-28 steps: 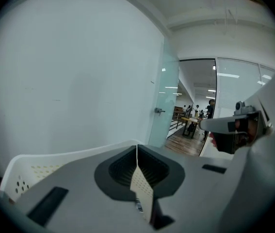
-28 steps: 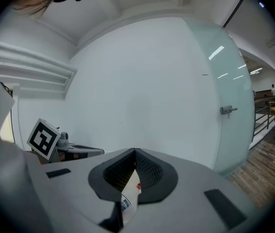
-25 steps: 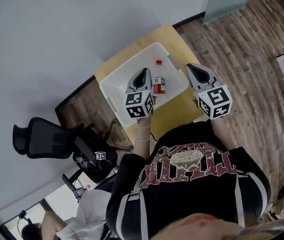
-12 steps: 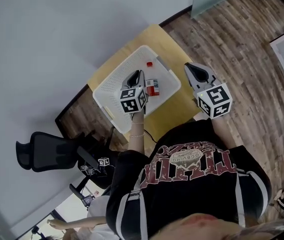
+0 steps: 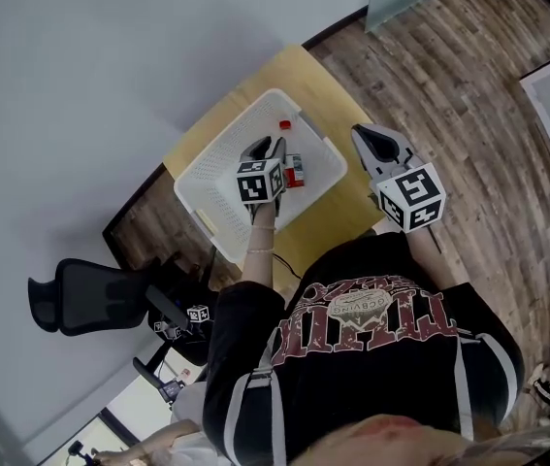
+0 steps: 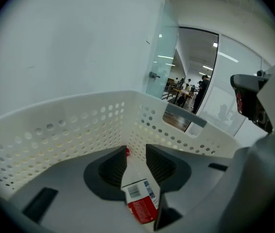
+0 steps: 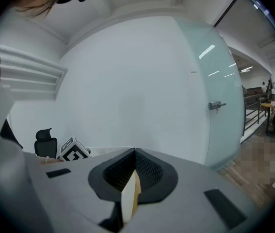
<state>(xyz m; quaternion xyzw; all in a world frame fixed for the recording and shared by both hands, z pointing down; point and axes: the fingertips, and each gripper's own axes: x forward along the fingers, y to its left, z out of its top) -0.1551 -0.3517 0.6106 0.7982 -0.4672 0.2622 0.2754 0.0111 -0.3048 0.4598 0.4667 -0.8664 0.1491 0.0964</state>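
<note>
A white perforated basket [image 5: 218, 166] stands on a yellow table [image 5: 347, 212]. In it lie a white bottle [image 5: 295, 170] with a red label and, further in, a small red cap [image 5: 284, 124]. My left gripper [image 5: 267, 146] is down inside the basket [image 6: 74, 130], open, and the bottle [image 6: 139, 198] shows in the gap between its jaws. Whether they touch it I cannot tell. My right gripper [image 5: 361, 135] hovers just right of the basket, shut with nothing in it. In its own view the right gripper [image 7: 135, 152] has its jaws pressed together.
A black office chair [image 5: 80, 294] stands on the wood floor [image 5: 469, 76] left of the table. A white wall [image 5: 80, 66] runs behind the table, with a frosted glass door [image 7: 224, 96] at its right end. The basket's far handle [image 6: 186, 115] faces the room.
My left gripper has gone down into the basket and opened from shut, so the bottle now lies between its jaws. The right gripper has stayed shut and barely moved.
</note>
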